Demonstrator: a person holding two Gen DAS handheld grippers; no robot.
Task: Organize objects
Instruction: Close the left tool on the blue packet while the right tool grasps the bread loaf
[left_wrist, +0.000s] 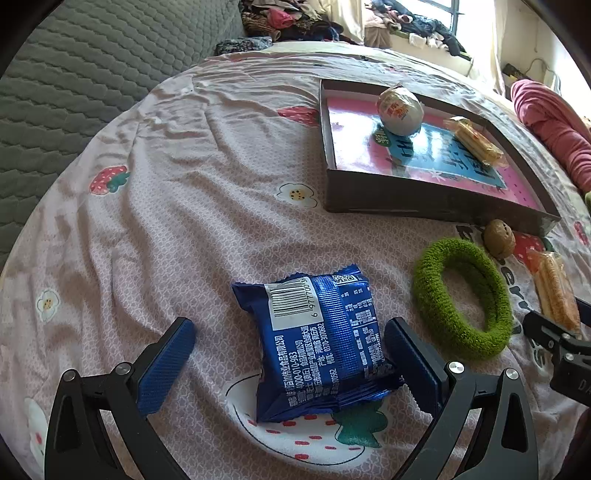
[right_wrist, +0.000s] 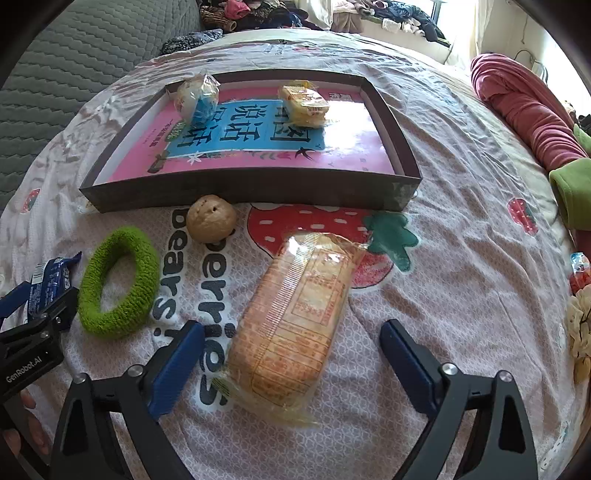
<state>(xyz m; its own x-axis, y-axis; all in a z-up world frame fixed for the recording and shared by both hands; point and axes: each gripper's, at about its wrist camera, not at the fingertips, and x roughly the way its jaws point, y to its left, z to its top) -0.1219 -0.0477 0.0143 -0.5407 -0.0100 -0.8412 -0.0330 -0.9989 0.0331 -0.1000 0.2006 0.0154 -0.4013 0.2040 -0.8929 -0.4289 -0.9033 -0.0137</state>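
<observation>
- The left gripper (left_wrist: 291, 363) has its jaws spread wide around a blue foil snack packet (left_wrist: 317, 343); the right blue pad (left_wrist: 413, 365) sits just beside, perhaps touching, the packet's edge, while the left pad is apart from it. Nothing is gripped.
- The packet lies barcode-up on the strawberry-print bedsheet (left_wrist: 177, 184), near the camera and left of a green fuzzy hair scrunchie (left_wrist: 461, 299).
- The right gripper (right_wrist: 291, 363) is also wide open, its jaws on either side of an orange clear-wrapped cracker pack (right_wrist: 295, 317) with a gap on both sides; it holds nothing.
- That cracker pack lies tilted on the bedsheet (right_wrist: 461, 221), near side of a large printed strawberry, and right of the scrunchie (right_wrist: 118, 284).
- A walnut (right_wrist: 211, 218) sits just in front of the near wall of a shallow dark box lid (right_wrist: 251, 192); in the left view it (left_wrist: 499, 238) is between the lid's corner (left_wrist: 424, 201) and the scrunchie.
- Inside the lid, on its pink-and-blue printed floor, stand a round wrapped snack ball (right_wrist: 195, 98) at far left and a small yellow cracker pack (right_wrist: 304, 105) at far right, well apart.
- A rolled pink blanket (right_wrist: 524, 107) lies at the far right; a grey quilted cover (left_wrist: 74, 66) is at far left.
</observation>
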